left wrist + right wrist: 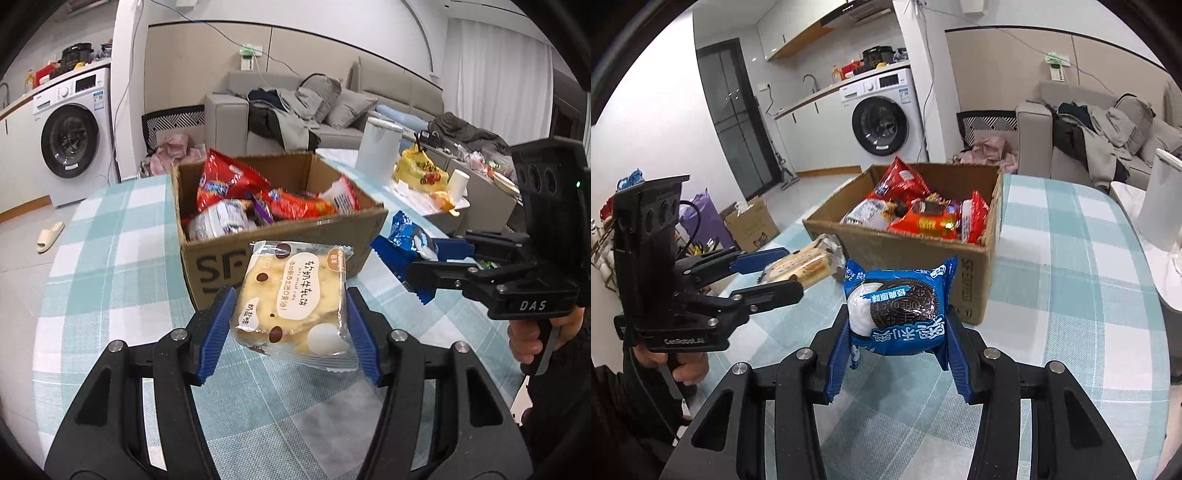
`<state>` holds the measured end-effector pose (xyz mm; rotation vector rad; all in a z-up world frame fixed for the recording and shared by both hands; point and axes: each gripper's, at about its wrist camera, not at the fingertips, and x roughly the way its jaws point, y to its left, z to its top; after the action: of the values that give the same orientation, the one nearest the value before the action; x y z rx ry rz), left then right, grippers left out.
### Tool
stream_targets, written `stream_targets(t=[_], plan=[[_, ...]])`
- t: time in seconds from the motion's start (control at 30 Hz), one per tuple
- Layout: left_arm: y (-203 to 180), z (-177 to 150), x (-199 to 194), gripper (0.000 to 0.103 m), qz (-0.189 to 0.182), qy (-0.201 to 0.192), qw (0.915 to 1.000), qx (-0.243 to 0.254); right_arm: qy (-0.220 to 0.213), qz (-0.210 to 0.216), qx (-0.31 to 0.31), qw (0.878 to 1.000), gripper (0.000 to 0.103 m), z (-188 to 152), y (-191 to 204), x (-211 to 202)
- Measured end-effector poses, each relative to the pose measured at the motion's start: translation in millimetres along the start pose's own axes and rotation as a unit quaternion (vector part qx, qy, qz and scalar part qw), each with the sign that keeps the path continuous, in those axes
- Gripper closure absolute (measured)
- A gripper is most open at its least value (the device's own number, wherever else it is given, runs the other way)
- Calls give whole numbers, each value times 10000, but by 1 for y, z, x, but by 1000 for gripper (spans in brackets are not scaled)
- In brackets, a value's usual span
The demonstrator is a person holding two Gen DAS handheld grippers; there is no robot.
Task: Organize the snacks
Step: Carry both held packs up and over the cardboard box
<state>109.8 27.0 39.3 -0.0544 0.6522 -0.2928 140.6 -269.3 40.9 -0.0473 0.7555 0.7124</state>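
Observation:
My left gripper is shut on a clear-wrapped yellow cake packet, held above the table in front of the cardboard box. My right gripper is shut on a blue Oreo packet, held just short of the box's near corner. The box holds several red, white and purple snack bags. The right gripper with the blue packet shows at the right of the left wrist view. The left gripper with the cake packet shows at the left of the right wrist view.
The table has a teal and white checked cloth. A white cylinder appliance stands beyond the box on the right. A yellow bag and a paper cup lie on a low table. A sofa and a washing machine stand behind.

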Motion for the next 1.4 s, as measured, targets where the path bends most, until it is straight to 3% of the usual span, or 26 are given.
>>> stream_targets(t=[0.37,0.67,1.4], plan=[[4,25,-29,46,161,-390,9991,-104,-438,-84,287,9986,55,14,-4,-13],[16,47,-23,46,299,-503,9980,-252,-596,-160,438,9971,55,34,-6,-13],[38,85,44,46,623,-437,9964,-374,-546,-272,669,9959,55,77,-16,30]])
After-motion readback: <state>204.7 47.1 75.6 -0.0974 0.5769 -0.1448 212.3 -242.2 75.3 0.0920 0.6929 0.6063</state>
